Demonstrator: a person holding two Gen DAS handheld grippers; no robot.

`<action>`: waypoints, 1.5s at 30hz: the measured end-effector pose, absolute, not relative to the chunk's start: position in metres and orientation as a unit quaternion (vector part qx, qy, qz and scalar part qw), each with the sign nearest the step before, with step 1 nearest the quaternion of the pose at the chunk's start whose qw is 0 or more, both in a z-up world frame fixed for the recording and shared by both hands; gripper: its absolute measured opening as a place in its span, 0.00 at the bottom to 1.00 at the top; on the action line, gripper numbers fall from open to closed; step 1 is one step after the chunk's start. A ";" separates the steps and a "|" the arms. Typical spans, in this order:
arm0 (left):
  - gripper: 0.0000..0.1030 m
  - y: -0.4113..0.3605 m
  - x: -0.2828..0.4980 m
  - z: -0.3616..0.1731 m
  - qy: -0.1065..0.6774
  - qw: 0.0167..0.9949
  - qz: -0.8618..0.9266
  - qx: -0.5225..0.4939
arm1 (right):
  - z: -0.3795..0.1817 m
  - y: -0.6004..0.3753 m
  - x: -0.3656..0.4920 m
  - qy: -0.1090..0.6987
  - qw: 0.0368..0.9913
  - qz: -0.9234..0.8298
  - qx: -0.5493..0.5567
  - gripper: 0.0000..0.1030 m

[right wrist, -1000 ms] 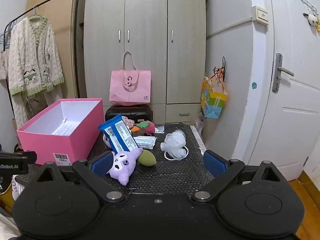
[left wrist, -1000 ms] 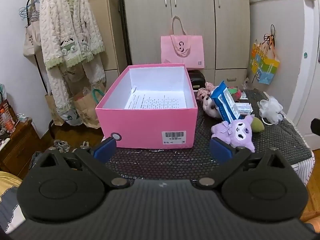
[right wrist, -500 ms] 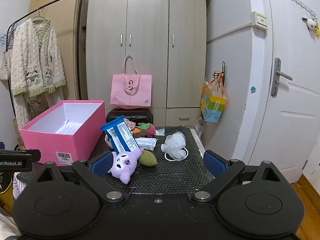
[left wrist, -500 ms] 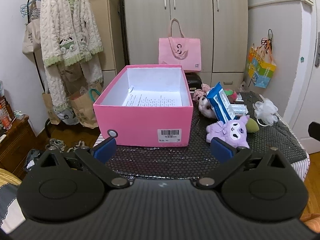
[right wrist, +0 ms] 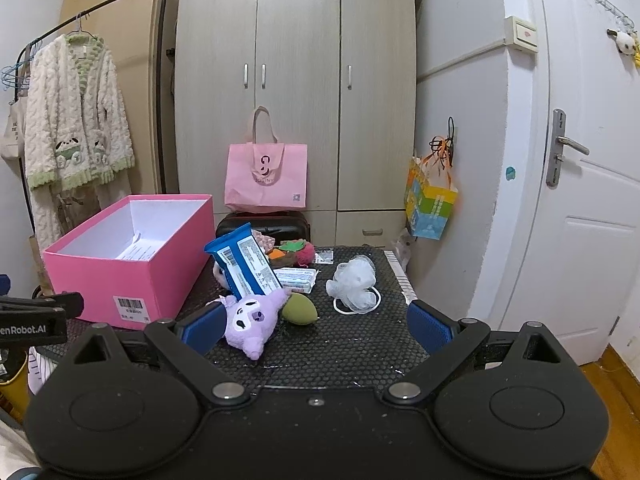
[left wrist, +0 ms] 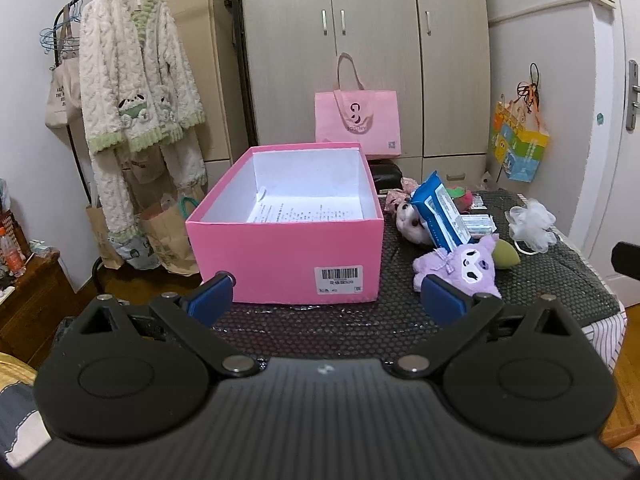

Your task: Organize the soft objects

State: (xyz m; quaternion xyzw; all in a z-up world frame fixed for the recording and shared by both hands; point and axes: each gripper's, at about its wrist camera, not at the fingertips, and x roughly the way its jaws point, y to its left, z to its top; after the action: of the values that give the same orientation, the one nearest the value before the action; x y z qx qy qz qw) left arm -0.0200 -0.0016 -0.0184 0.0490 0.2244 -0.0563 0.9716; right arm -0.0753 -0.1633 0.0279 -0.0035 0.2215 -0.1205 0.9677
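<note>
An open pink box with a printed sheet inside stands on the black mesh table. Right of it lie a purple plush, a green sponge egg, a white bath pouf, a blue wipes pack, a white-and-pink plush and a red plush strawberry. My left gripper is open and empty in front of the box. My right gripper is open and empty in front of the purple plush.
A pink tote bag leans on the wardrobe behind the table, above a black case. A fluffy robe hangs on a rack at the left. A white door is at the right. Small tissue packs lie mid-table.
Both grippers have drawn back and risen slightly, so the box and toys look a little farther off. Both stay open and empty. Nothing on the table has moved.
</note>
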 end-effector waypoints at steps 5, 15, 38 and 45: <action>0.99 -0.001 -0.021 -0.027 0.215 0.973 -0.072 0.044 | 0.023 -0.165 -0.074 0.226 0.967 -0.119 0.001 0.96; 0.99 -0.005 -0.019 -0.036 0.224 0.970 -0.081 0.047 | 0.010 -0.166 -0.074 0.237 0.964 -0.120 0.003 0.96; 1.00 -0.006 -0.018 -0.041 0.221 0.971 -0.075 0.049 | 0.004 -0.164 -0.071 0.239 0.963 -0.124 -0.005 0.96; 1.00 -0.006 -0.018 -0.041 0.216 0.973 -0.068 0.049 | 0.004 -0.161 -0.069 0.239 0.963 -0.124 -0.013 0.96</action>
State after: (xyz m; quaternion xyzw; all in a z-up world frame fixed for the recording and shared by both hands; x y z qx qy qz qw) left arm -0.0176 -0.0064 -0.0415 0.0485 0.2162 -0.0684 0.9727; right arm -0.0694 -0.1606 0.0039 -0.0128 0.2388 -0.1243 0.9630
